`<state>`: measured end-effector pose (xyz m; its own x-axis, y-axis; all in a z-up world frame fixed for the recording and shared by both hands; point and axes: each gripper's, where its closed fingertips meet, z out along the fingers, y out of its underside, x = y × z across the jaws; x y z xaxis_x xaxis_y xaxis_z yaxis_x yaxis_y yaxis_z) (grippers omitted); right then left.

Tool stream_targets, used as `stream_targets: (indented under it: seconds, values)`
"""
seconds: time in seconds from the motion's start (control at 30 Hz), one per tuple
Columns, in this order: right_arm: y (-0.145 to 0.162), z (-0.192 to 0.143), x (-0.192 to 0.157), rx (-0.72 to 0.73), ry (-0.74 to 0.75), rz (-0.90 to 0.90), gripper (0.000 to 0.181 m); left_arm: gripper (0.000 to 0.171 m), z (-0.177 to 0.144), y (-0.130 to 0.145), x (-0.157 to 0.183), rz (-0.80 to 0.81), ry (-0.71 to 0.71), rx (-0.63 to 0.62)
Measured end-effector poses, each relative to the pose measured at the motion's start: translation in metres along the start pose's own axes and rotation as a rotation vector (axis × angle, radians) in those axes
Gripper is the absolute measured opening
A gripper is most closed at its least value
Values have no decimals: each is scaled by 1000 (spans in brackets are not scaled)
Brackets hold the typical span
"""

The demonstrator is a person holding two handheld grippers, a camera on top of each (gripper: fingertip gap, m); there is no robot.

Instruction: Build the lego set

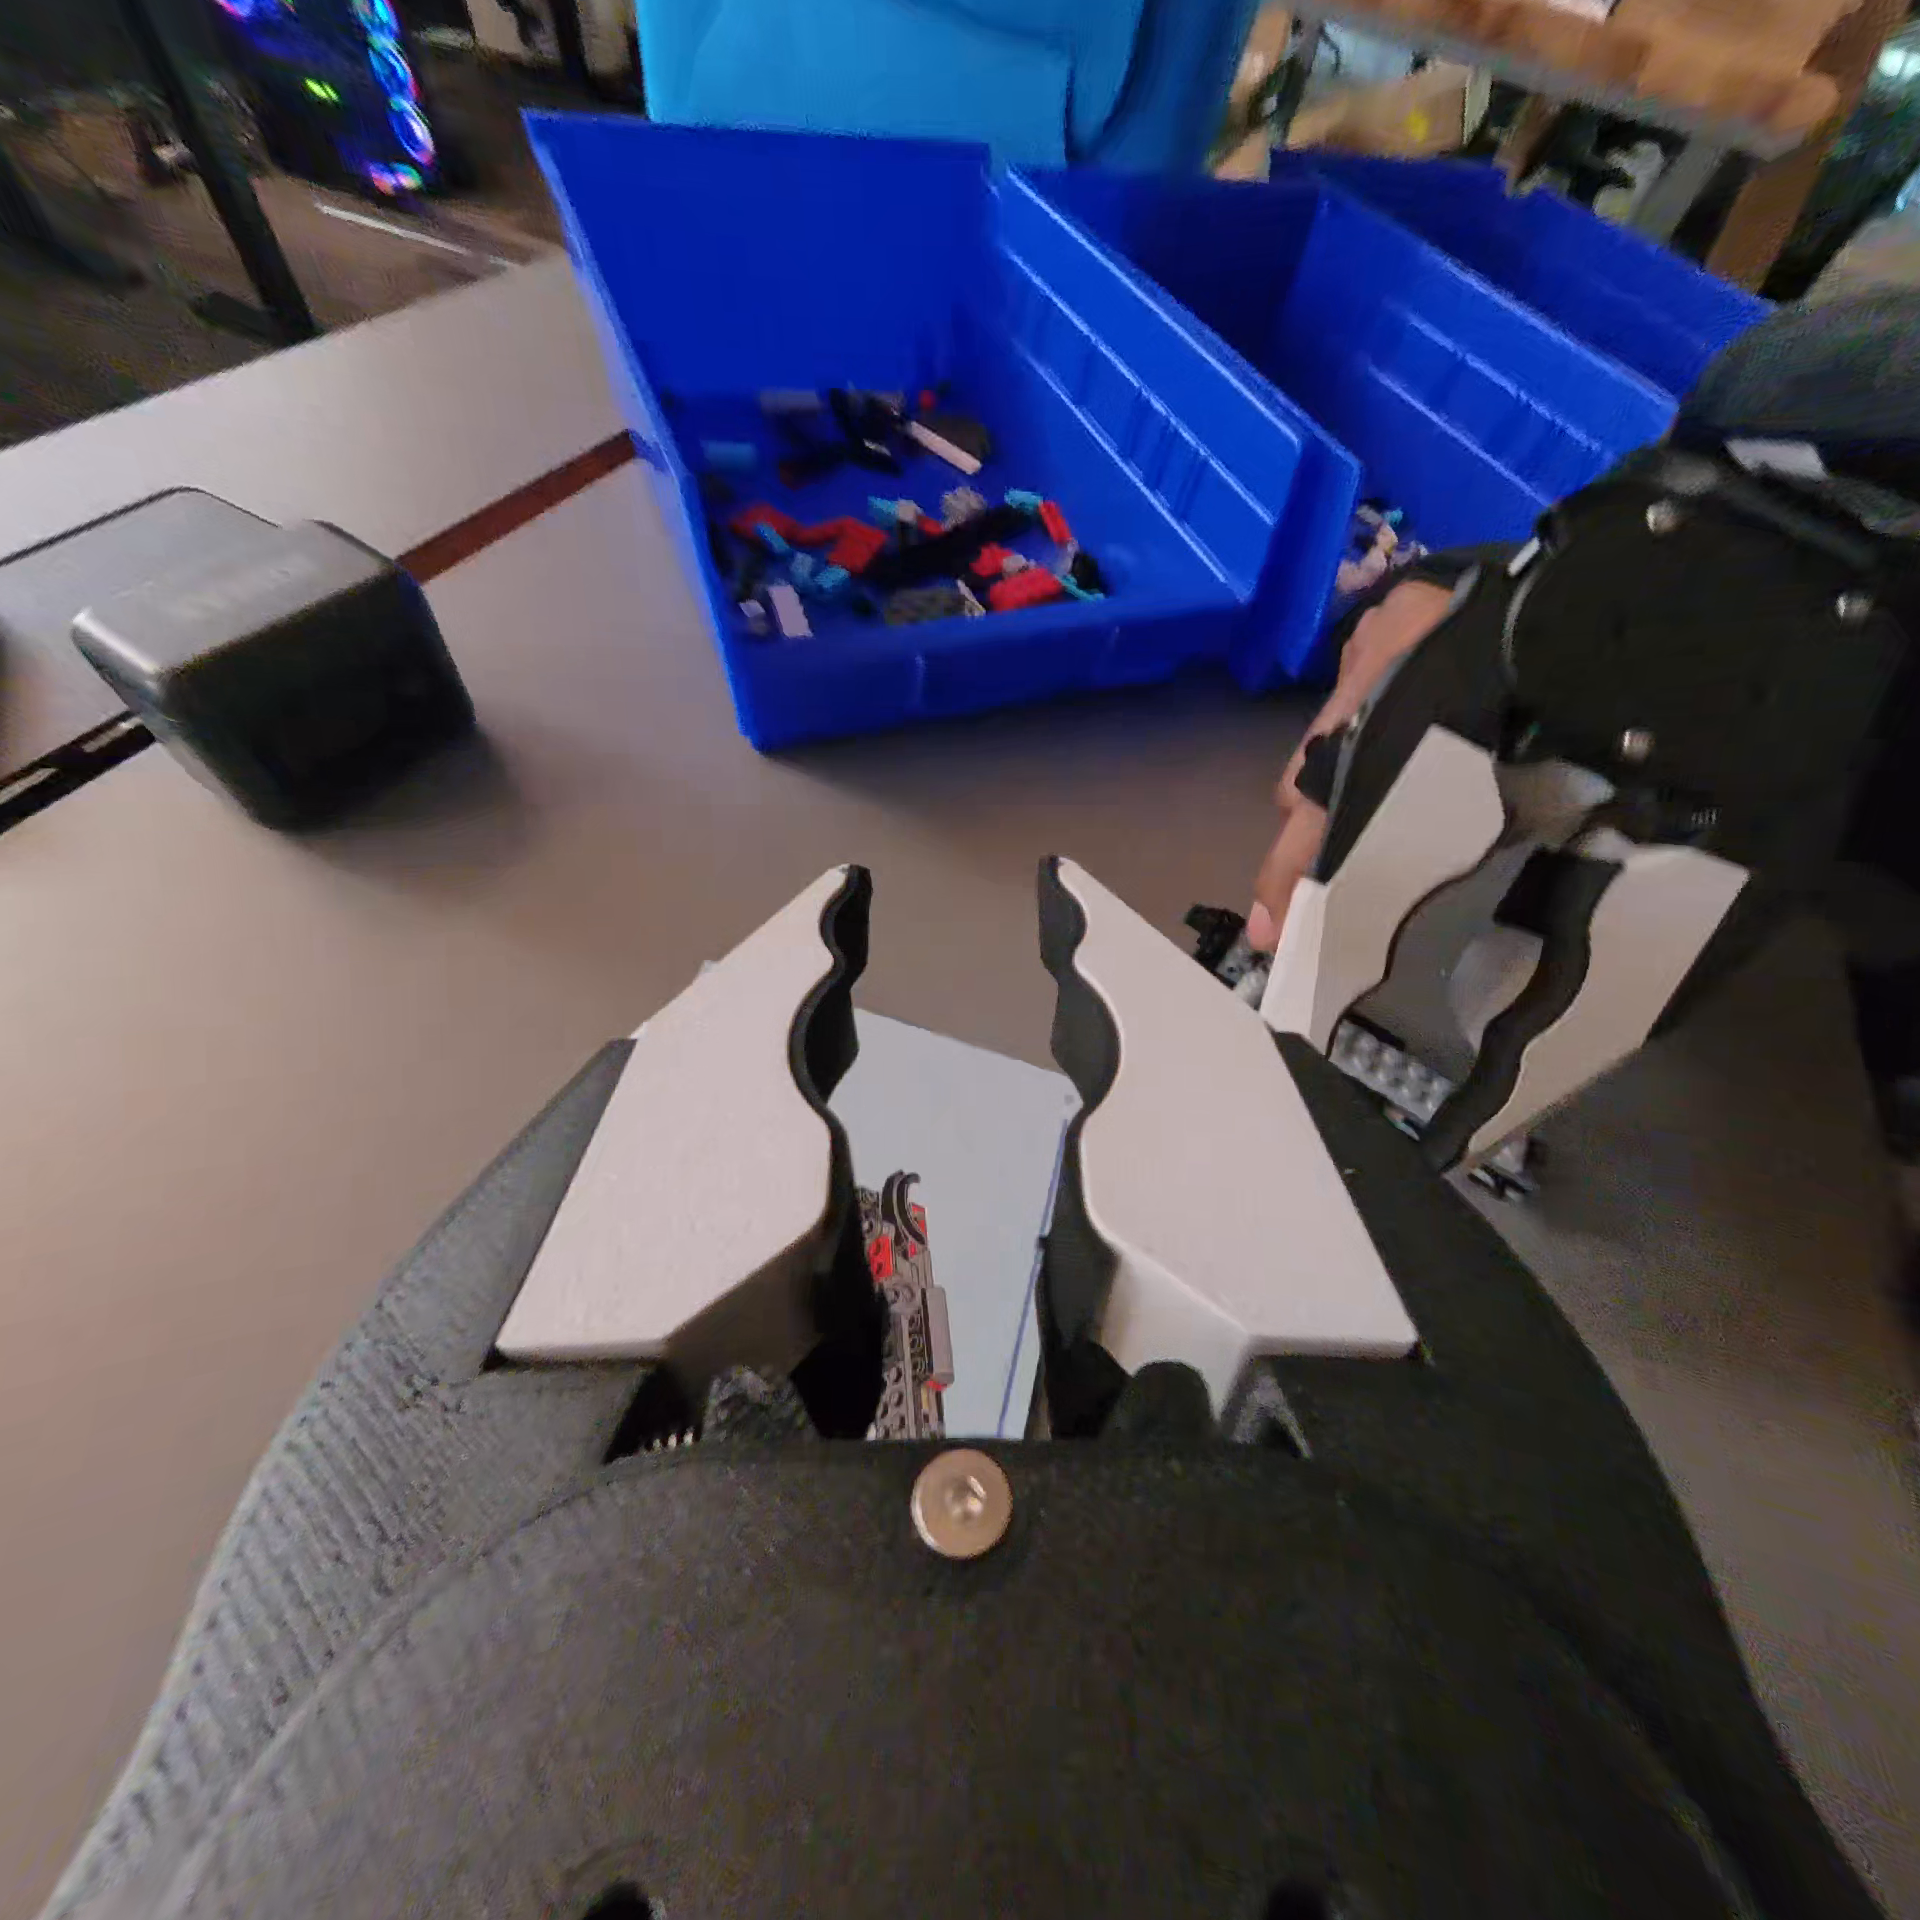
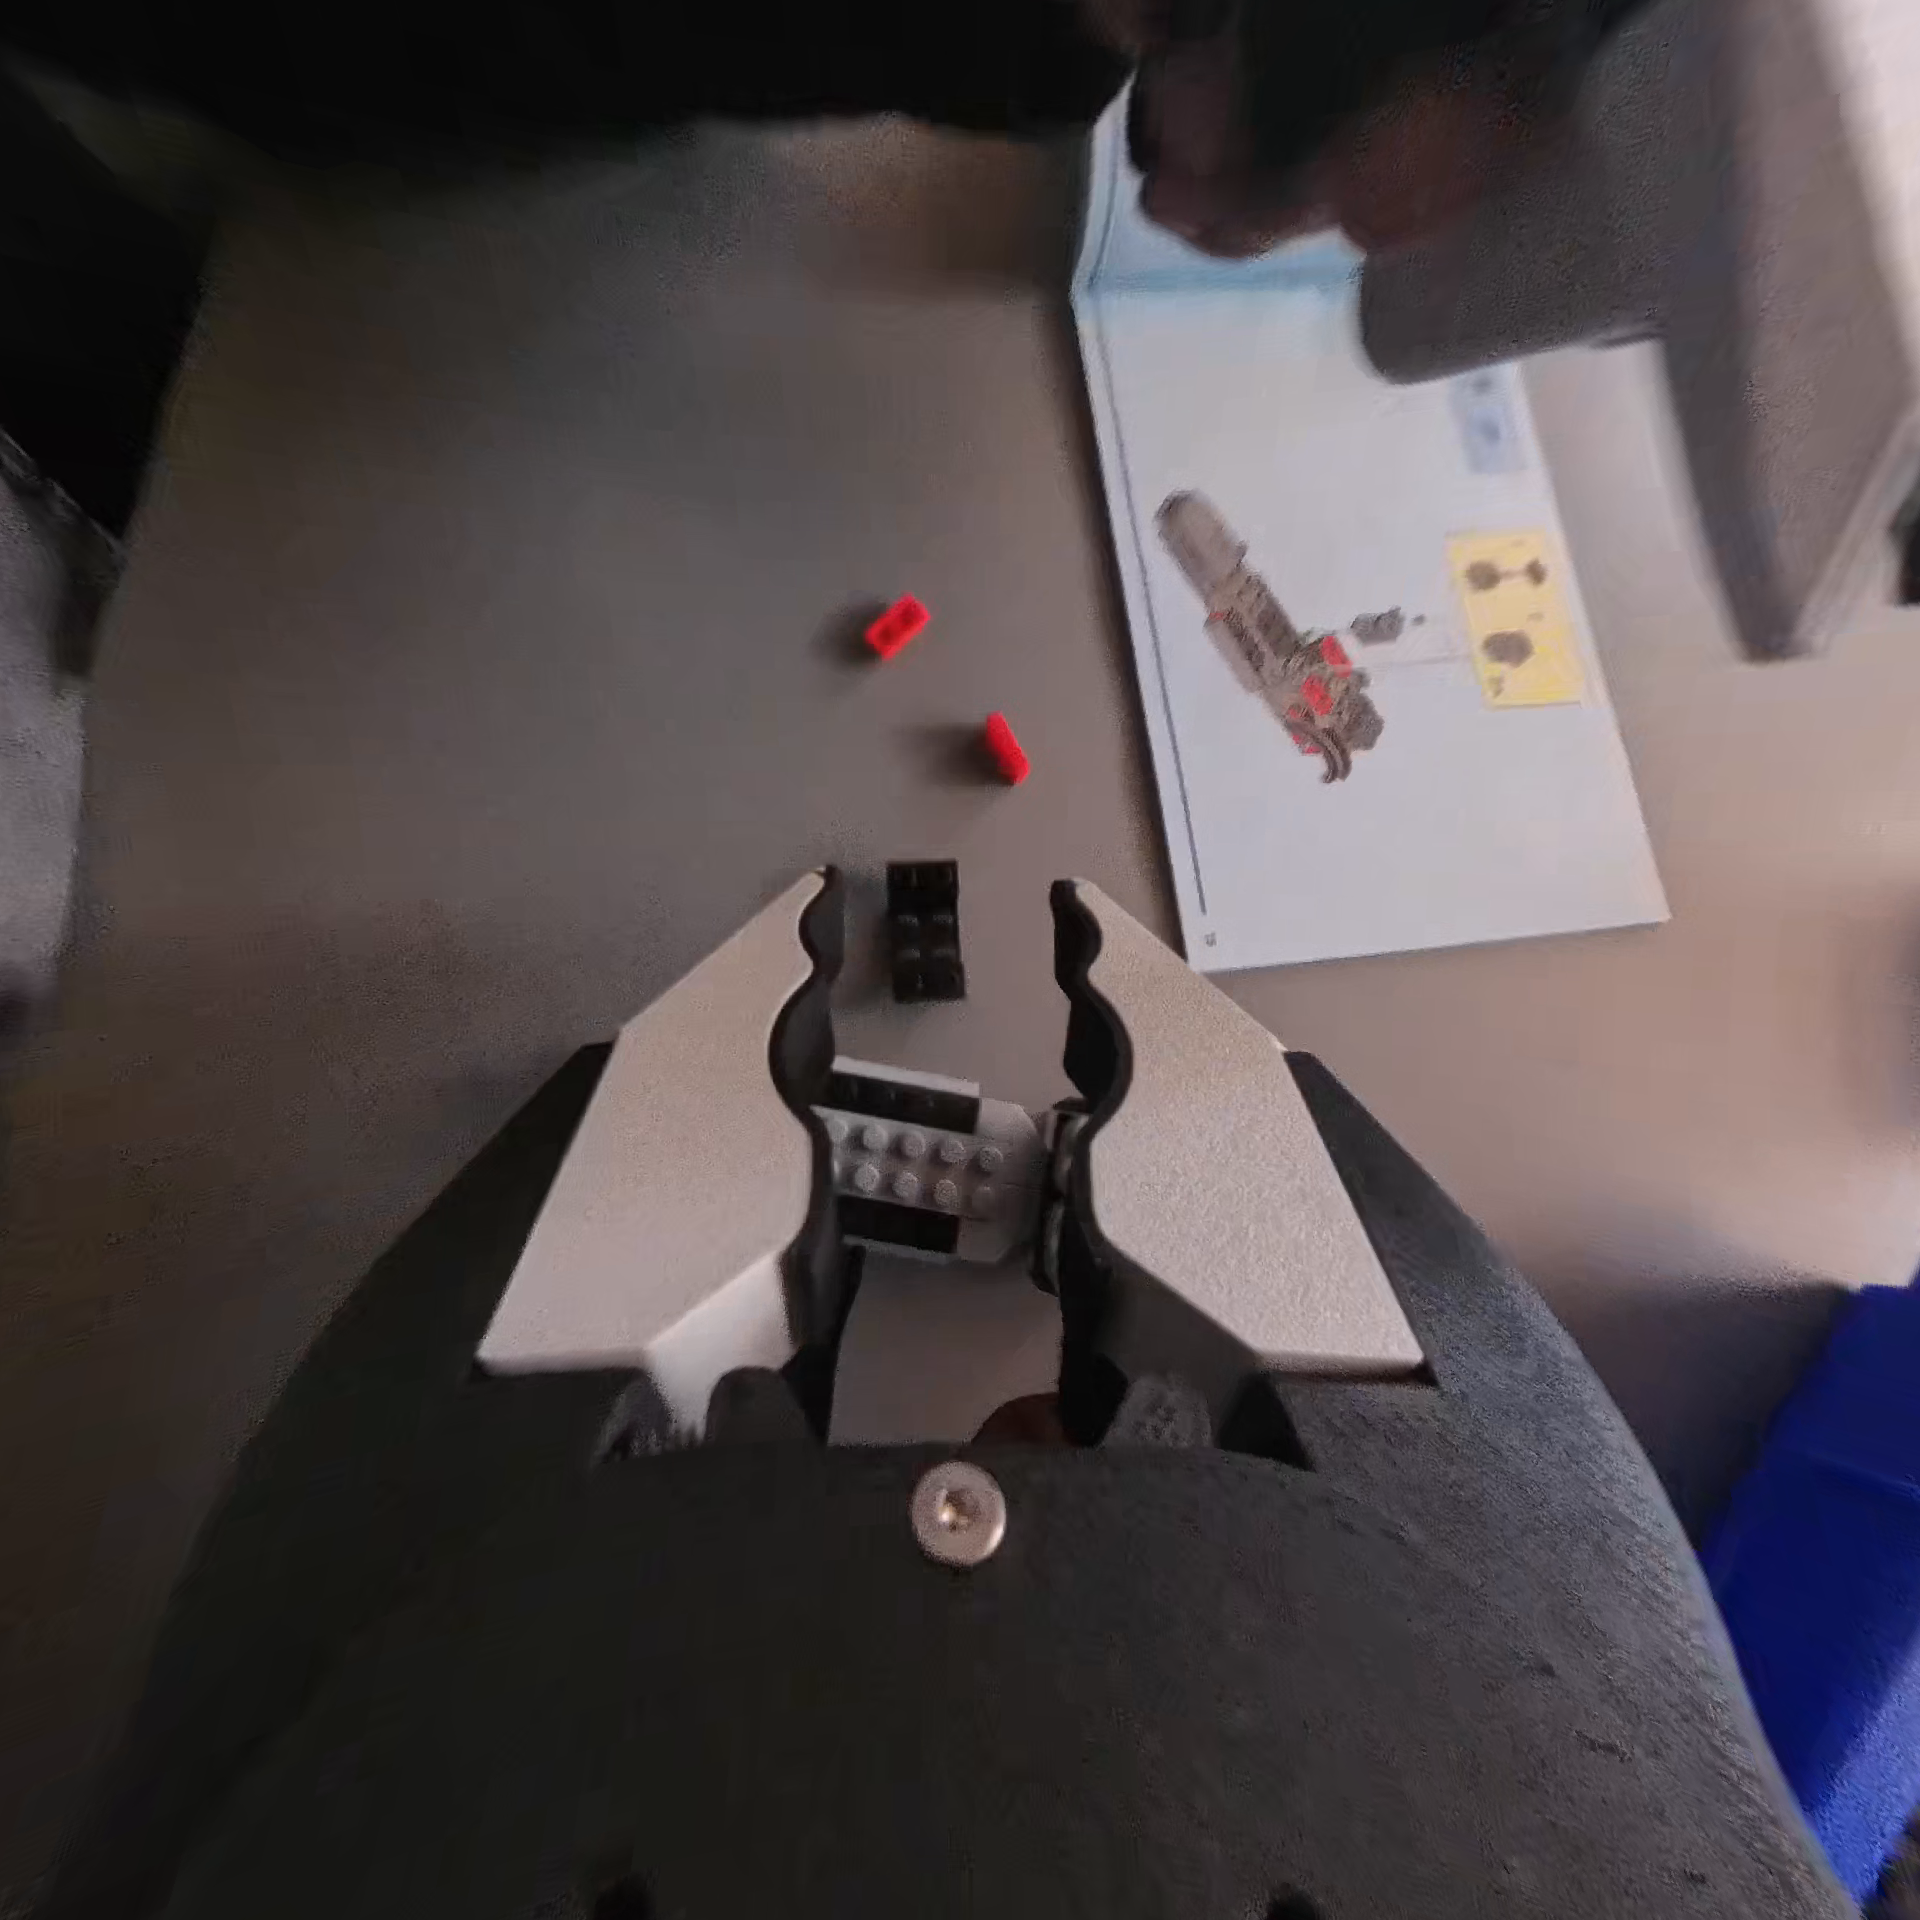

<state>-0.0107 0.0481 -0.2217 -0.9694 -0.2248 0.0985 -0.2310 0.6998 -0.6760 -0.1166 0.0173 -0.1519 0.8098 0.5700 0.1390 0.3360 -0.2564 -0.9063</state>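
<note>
In the right wrist view my right gripper (image 2: 943, 888) holds a grey and black studded lego assembly (image 2: 914, 1164) crosswise, deep between its fingers and low over the table. A black lego piece (image 2: 925, 945) lies just past the fingertips. Two small red bricks (image 2: 896, 627) (image 2: 1006, 746) lie farther out. In the left wrist view my left gripper (image 1: 951, 878) is open and empty above the instruction booklet (image 1: 956, 1122). The right gripper (image 1: 1455, 997) points down at the right, with the grey assembly (image 1: 1392, 1081) under it.
The open booklet (image 2: 1351, 623) lies right of the red bricks. A blue bin (image 1: 1039, 665) with several loose lego pieces stands ahead of the left gripper, and another bin (image 1: 1475, 395) stands to its right. A black box (image 1: 281, 665) sits at the left.
</note>
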Motion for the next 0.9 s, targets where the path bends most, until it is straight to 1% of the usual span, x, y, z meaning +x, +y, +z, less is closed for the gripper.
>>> stream_targets:
  seconds: [0.07,0.13,0.2,0.33,0.43,0.5,0.57,0.67,0.8,0.9]
  values:
    - [10,7,-1,-96,-4,-55,40,33,0,1,2,0,7,46]
    - [11,10,0,-125,-15,-78,39,33,-2,5,2,4,4,75]
    - [8,11,1,-125,-25,-88,32,33,-3,10,2,-6,4,71]
    - [8,14,0,-125,-47,-113,33,33,-5,12,0,-5,-5,84]
    - [10,22,-3,-160,-65,-143,34,33,-6,12,-1,-22,3,94]
    - [9,25,-4,-176,-66,-156,33,33,-7,13,-2,-28,-1,96]
    - [8,26,-4,-179,-70,-163,26,33,-8,13,-2,-33,3,99]
    - [7,26,-3,-170,-72,-164,22,33,-9,14,-2,-39,0,100]
    - [8,26,-2,-179,-70,-170,26,33,-11,13,-3,-52,3,108]
    - [7,28,-1,-188,-76,-175,23,33,-11,14,-4,-61,4,108]
